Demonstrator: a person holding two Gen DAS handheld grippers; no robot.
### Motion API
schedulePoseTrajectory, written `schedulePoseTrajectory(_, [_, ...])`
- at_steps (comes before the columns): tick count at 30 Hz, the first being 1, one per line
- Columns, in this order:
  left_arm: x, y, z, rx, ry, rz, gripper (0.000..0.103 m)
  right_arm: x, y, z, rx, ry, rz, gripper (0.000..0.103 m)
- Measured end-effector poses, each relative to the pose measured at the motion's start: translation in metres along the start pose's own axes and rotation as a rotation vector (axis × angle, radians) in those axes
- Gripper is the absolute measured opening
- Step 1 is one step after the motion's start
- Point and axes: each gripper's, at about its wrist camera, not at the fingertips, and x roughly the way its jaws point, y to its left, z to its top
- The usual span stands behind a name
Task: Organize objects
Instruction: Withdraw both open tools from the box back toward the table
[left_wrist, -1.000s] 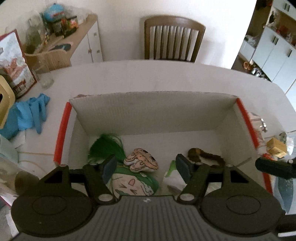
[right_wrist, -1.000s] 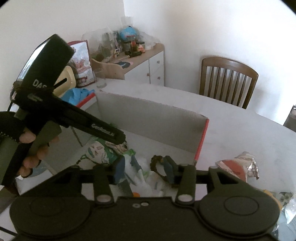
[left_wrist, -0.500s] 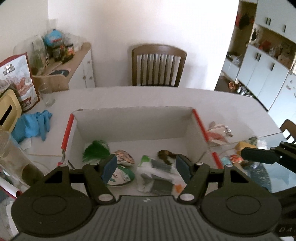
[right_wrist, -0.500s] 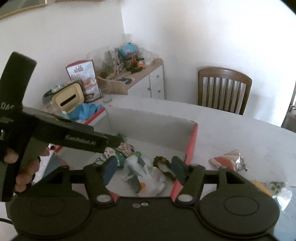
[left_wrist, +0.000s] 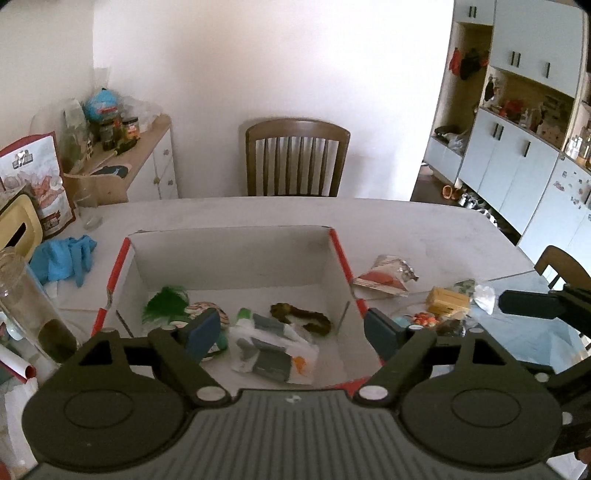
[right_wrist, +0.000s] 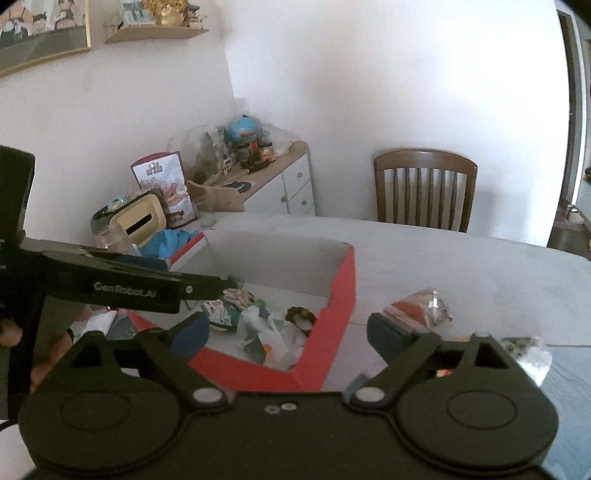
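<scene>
The left gripper (left_wrist: 291, 330) has its jaws wide apart with nothing between them; they have just been opening, and the blue pads frame only air above the near side of the cardboard box (left_wrist: 236, 254). The right gripper (right_wrist: 286, 332) is the same: jaws spread wide, just opened further, empty, hanging over the red near corner of the box.

Inside the box lie the things already gathered: a green feathery piece (left_wrist: 164, 301), a round printed pouch with cartoon faces (left_wrist: 205, 310), a clear plastic bag with grey parts (left_wrist: 271, 349) and a brown curled thing (left_wrist: 301, 317) which I cannot identify.

On the table (left_wrist: 406, 229), to the right of the box, things remain outside. A crumpled foil snack packet with red print (left_wrist: 384, 275) lies just beside the red wall. Further right are a small yellow block (left_wrist: 447, 299) and small bright pieces near it, too small to tell. On the left side a blue glove (left_wrist: 62, 253) lies beside the box.

I judge the snack packet is the next candidate. It should be very light, thin and crinkly, so it will slip or fold if it is pinched at the flat middle. Better to take it at the bunched, torn end, where the foil stands up. The glove is soft and limp; it wants a pinch on the thickest fold.
</scene>
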Motion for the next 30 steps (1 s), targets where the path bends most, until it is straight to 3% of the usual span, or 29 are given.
schedulePoseTrajectory(11, [0.000, -0.036, -0.020, -0.008, 0.016, -0.056, 0.086, -0.043, -0.042, -0.037, 0.038, -0.010, -0.069, 0.101])
schedulePoseTrajectory(16, [0.006, -0.058, -0.027, 0.007, 0.015, -0.082, 0.101, -0.057, -0.069, -0.046, 0.078, -0.007, -0.107, 0.101])
schedulePoseTrajectory(24, [0.024, -0.094, -0.036, 0.007, 0.025, -0.120, 0.101, -0.070, -0.113, -0.055, 0.114, 0.001, -0.177, 0.101])
schedulePoseTrajectory(30, [0.044, -0.123, -0.042, 0.023, 0.036, -0.095, 0.101, -0.071, -0.150, -0.061, 0.141, 0.018, -0.238, 0.101])
